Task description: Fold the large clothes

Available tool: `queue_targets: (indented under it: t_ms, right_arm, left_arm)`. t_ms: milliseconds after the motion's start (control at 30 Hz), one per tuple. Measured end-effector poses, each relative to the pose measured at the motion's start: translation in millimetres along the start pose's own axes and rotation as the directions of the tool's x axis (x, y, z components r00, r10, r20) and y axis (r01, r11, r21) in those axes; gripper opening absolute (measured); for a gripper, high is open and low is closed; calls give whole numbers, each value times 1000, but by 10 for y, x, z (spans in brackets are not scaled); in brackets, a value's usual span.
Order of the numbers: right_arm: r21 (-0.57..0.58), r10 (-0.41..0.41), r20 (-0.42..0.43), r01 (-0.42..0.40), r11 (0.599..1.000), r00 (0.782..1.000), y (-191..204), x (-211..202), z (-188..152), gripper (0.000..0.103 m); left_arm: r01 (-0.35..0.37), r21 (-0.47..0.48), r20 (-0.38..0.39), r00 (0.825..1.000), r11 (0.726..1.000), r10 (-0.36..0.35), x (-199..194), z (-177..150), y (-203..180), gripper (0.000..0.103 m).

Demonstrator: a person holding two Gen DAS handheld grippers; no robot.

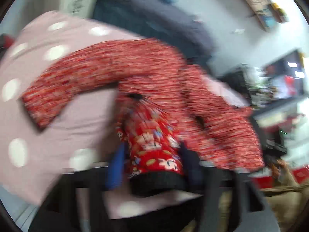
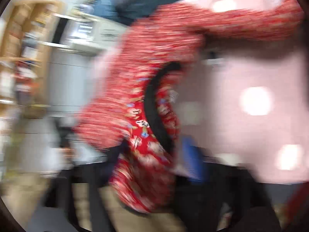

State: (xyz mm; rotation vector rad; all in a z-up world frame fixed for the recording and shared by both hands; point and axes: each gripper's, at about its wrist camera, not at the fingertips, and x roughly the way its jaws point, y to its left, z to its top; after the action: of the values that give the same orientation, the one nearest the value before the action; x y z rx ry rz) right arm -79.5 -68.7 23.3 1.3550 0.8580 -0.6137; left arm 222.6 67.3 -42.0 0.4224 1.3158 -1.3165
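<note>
Left tongs wide, red patterned garment hem between the fingers. Right tongs likewise, seemingly gripping; heavy blur. Pink dotted sheet beneath.

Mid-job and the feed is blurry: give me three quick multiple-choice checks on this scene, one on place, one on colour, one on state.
1. What does the red garment lie on?
A. a wooden floor
B. a pink dotted sheet
C. a metal rack

2. What colour is the trim along its hem?
A. black
B. yellow
C. white

3. How is its sleeve arranged?
A. tucked under the body
B. rolled up
C. stretched out sideways

Answers:
1 B: pink cloth with white dots surrounds the garment.
2 A: a black band edges the hem in the left wrist view.
3 C: the sleeve reaches out over the sheet, unfolded.
</note>
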Motion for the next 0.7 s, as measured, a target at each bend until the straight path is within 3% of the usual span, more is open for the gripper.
queue_targets:
  t_ms: [33,67,133,200,233,300,400,500,533,633,700]
  right_arm:
    - [17,-99,-2,99,995,995,-115,83,-47,98]
    - [48,-194,-37,195,980,980,-276,229,-101,98]
    - [125,-236,-83,245,961,968,-625,471,-241,98]
    - [206,-221,-52,227,952,974,-864,569,-349,98]
    - [233,-173,-36,177,956,984,-948,623,-386,98]
    - [226,-96,-56,107,968,994,-1009,804,-424,98]
    - [124,-59,-108,72,990,992,-814,1158,-439,98]
    - [14,-58,-141,61,998,988,-555,1536,-456,98]
    - [-7,-61,-163,61,998,985,-487,1726,-478,98]
    - [-126,-146,-286,114,985,947,-320,2231,-496,99]
    - [-254,-286,-316,210,944,904,-192,2436,-553,99]
  left_arm:
    - [-128,15,-52,990,992,128,189,-48,132,80]
    - [-202,23,-90,975,979,204,341,-97,234,80]
    - [-278,-47,-155,951,959,268,561,-277,524,80]
    - [-243,-162,-186,959,956,212,628,-347,761,81]
    - [-213,-222,-171,969,951,177,632,-405,848,83]
    - [-211,-261,-149,973,942,176,656,-492,869,93]
    - [-243,-204,-150,965,948,215,812,-468,709,94]
    - [-259,-44,-147,957,965,250,1088,-411,450,97]
    - [-259,17,-180,949,966,257,1260,-405,372,97]
    - [-250,127,-279,920,960,276,1658,-488,252,98]
    - [-243,129,-258,928,961,269,1709,-470,276,99]
